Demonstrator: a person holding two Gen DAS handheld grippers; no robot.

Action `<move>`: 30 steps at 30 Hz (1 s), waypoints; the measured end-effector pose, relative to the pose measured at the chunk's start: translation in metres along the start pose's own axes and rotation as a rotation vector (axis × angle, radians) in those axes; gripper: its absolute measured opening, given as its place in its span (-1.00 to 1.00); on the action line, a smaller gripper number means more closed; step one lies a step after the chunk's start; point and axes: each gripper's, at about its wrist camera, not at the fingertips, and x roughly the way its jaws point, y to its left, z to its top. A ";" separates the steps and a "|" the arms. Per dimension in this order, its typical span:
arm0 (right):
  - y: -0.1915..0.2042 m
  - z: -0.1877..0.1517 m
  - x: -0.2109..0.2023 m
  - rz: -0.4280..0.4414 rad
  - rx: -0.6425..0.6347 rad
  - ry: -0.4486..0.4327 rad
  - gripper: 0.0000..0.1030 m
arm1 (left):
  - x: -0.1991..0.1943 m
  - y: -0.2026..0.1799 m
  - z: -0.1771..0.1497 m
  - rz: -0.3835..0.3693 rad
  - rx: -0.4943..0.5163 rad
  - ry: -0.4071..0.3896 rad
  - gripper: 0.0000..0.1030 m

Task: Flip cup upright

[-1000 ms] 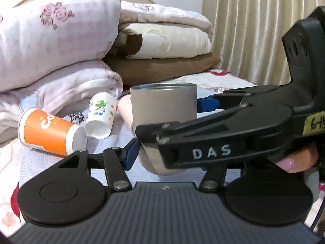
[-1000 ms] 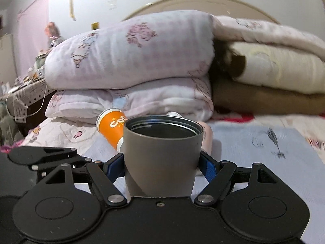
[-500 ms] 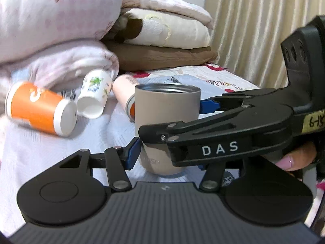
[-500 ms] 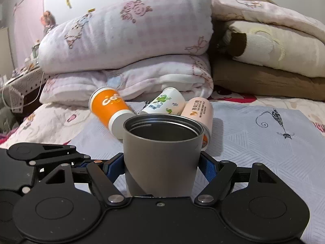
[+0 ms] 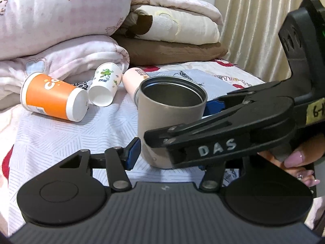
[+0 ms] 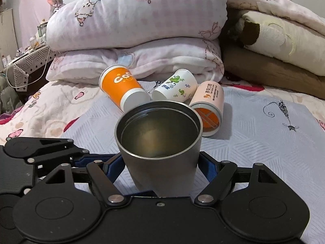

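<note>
A grey metal cup (image 6: 160, 142) stands upright, mouth up, just above or on the bed sheet (image 6: 264, 142). My right gripper (image 6: 161, 166) is shut on its lower body, blue pads on both sides. The cup also shows in the left wrist view (image 5: 168, 120). My left gripper (image 5: 170, 152) is around the cup's base; its left blue pad (image 5: 133, 152) stands a little off the wall, so it looks open. The right gripper's body (image 5: 233, 132) crosses that view and hides the left gripper's right finger.
Three paper cups lie on their sides behind the grey cup: an orange one (image 6: 124, 89), a white one with green leaves (image 6: 176, 85) and a pink one (image 6: 209, 103). Folded quilts (image 6: 138, 20) and blankets (image 6: 274, 40) are stacked at the back. A curtain (image 5: 264, 20) hangs at right.
Both grippers and the upright grey cup have come lower and the views tilt downward, so the cup's inside now shows. The paper cups have not moved.
</note>
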 end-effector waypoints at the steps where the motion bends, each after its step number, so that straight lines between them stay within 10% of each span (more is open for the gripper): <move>1: -0.001 0.000 -0.003 0.005 0.014 0.001 0.62 | -0.002 0.001 0.001 -0.003 -0.013 0.016 0.08; 11: -0.008 0.008 -0.082 0.020 0.222 -0.018 0.70 | -0.060 -0.006 0.012 -0.002 -0.100 0.144 0.29; 17: 0.004 0.002 -0.172 -0.032 0.203 -0.253 0.70 | -0.122 -0.026 0.035 0.116 -0.075 0.069 0.65; 30: 0.028 -0.048 -0.238 -0.208 0.129 -0.312 0.70 | -0.192 -0.048 0.038 0.278 -0.126 0.014 0.76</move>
